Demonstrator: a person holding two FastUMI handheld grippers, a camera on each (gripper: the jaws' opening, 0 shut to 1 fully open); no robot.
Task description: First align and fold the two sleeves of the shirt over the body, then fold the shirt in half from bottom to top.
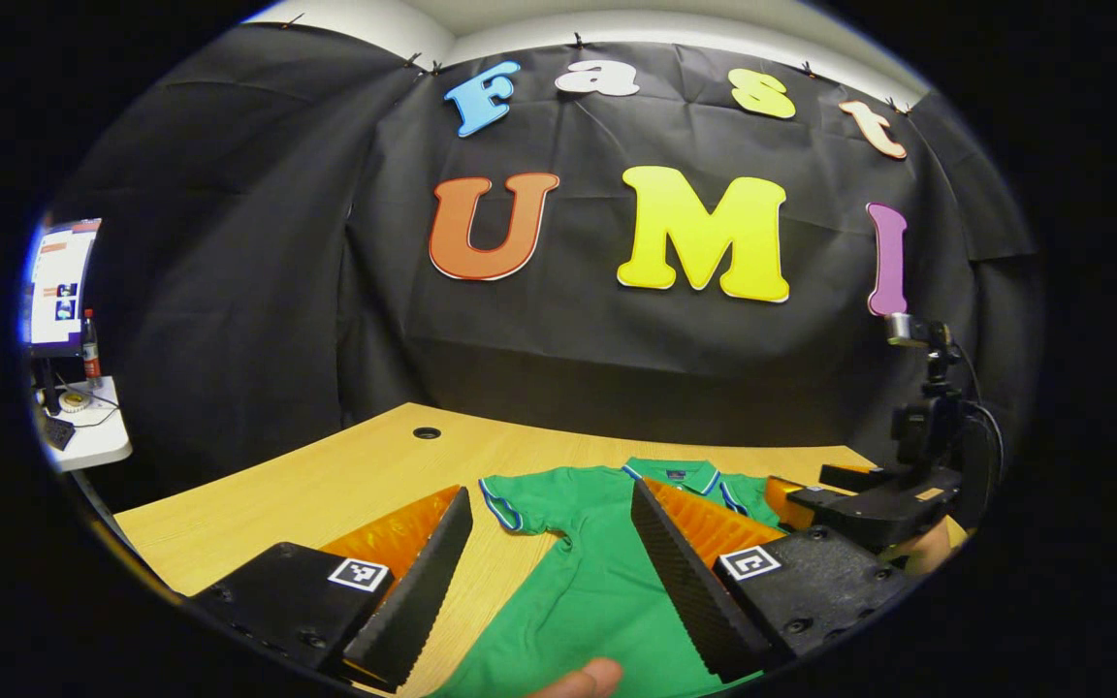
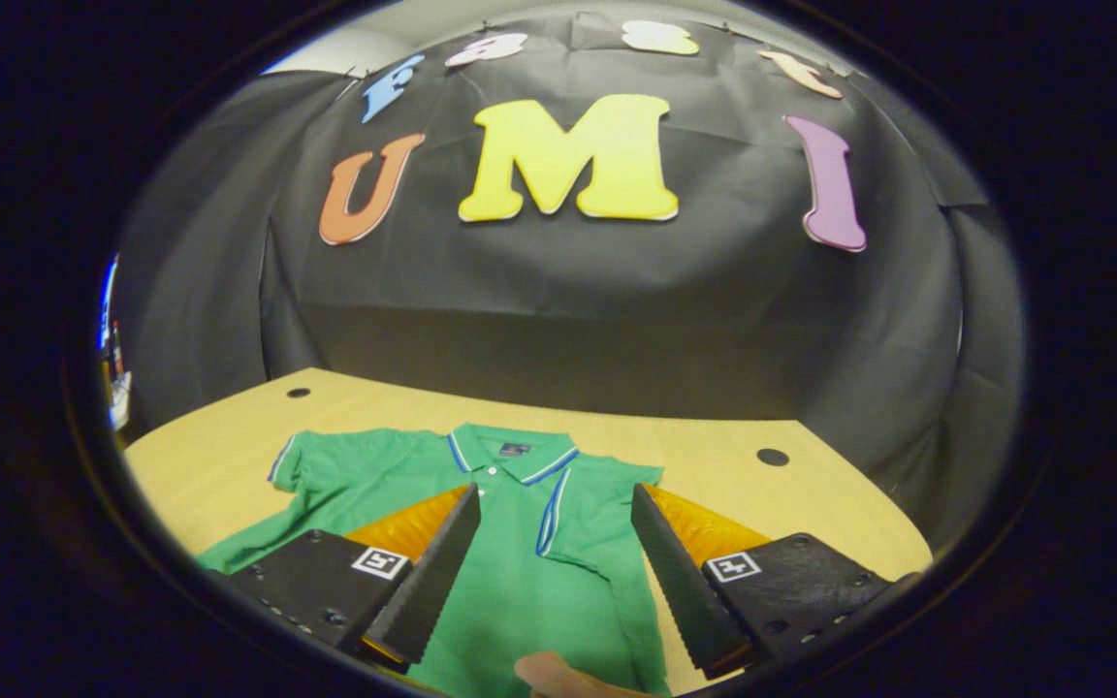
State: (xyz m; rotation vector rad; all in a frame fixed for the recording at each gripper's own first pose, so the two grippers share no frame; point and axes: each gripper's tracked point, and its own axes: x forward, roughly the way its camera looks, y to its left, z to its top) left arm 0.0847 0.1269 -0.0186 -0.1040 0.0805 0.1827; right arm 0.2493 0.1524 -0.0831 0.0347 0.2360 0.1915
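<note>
A green polo shirt (image 1: 597, 572) with blue-and-white trim lies flat on the wooden table (image 1: 326, 475), collar (image 1: 680, 474) toward the wall. My left gripper (image 1: 551, 492) hovers open over the shirt's left side, near the spread-out left sleeve (image 1: 510, 502). In the right gripper view the shirt (image 2: 510, 582) has its right sleeve (image 2: 578, 514) folded onto the body, and the left sleeve (image 2: 326, 460) lies out flat. My right gripper (image 2: 556, 490) is open above the chest, nothing between its fingers. It also shows in the left gripper view as the right gripper (image 1: 825, 494), held by a hand (image 1: 927, 548).
Round cable holes (image 2: 772, 456) (image 1: 427, 432) sit in the tabletop near the far edge. A white side table with a monitor (image 1: 59, 281) and a bottle (image 1: 90, 349) stands far left. A fingertip (image 1: 583, 679) shows at the bottom edge.
</note>
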